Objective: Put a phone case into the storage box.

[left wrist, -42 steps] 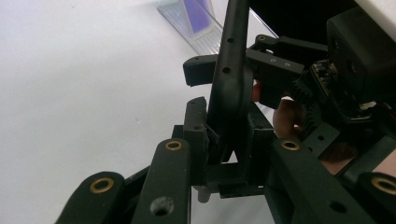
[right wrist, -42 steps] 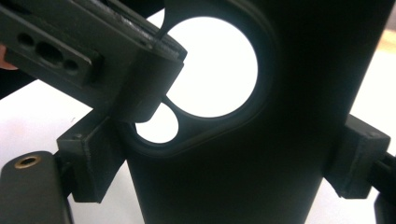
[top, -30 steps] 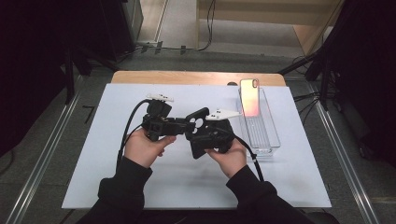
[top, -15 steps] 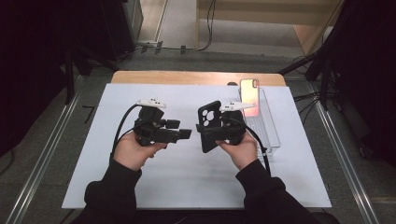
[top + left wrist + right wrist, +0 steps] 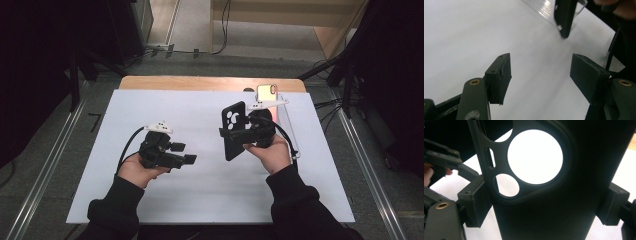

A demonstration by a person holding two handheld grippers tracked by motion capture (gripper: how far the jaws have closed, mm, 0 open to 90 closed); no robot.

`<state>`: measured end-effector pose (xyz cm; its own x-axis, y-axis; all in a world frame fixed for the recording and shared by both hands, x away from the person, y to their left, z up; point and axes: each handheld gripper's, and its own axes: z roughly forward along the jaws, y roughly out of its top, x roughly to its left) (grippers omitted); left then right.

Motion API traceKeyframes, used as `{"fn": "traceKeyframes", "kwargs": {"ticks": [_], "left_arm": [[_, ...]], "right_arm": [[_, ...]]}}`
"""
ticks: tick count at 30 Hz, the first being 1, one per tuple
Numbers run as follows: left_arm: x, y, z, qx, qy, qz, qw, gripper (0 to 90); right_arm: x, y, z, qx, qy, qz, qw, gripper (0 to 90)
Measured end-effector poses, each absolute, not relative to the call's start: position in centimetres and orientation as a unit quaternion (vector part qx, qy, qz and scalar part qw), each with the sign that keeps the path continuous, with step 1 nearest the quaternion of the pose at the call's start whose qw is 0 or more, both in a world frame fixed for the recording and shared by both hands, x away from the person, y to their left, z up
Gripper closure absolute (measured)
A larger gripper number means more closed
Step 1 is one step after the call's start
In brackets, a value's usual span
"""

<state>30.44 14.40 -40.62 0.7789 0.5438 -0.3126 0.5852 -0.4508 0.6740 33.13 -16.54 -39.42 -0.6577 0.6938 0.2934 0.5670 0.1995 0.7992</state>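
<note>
My right gripper [image 5: 239,134] clamps the black plastic phone case [image 5: 234,131] by its side edges, upright above the white table sheet [image 5: 200,190], presumably for fitting the phone [image 5: 266,92]. My left gripper [image 5: 187,159], jaws just opened and empty, waits apart.

The black phone case [image 5: 234,131] is a slim, matte shell with a rounded camera cutout near its upper end, holding one large round opening, smaller round ones and a narrow slot. It stands upright on its long axis, raised off the white tabletop [image 5: 200,110], its top toward 12 o'clock and its bottom toward 6. In the high view it sits right of centre, at about 3 o'clock. In the right gripper view the case [image 5: 564,195] is clamped across its width, the white surface showing through the openings.
</note>
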Motion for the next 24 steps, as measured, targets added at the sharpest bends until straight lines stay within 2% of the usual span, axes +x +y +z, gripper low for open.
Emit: {"fn": "traceKeyframes", "kwargs": {"ticks": [11, 24], "left_arm": [[29.2, 17.4, -42.5, 0.847, 0.351, -0.011, 0.399, 33.1], [28.4, 19.5, -44.1, 0.838, 0.379, -0.013, 0.392, 33.1]], "right_arm": [[33.5, -19.4, -37.3, 0.424, 0.761, 0.486, 0.074, 13.3], [34.6, -24.0, -35.6, 0.475, 0.725, 0.486, 0.114, 13.3]]}}
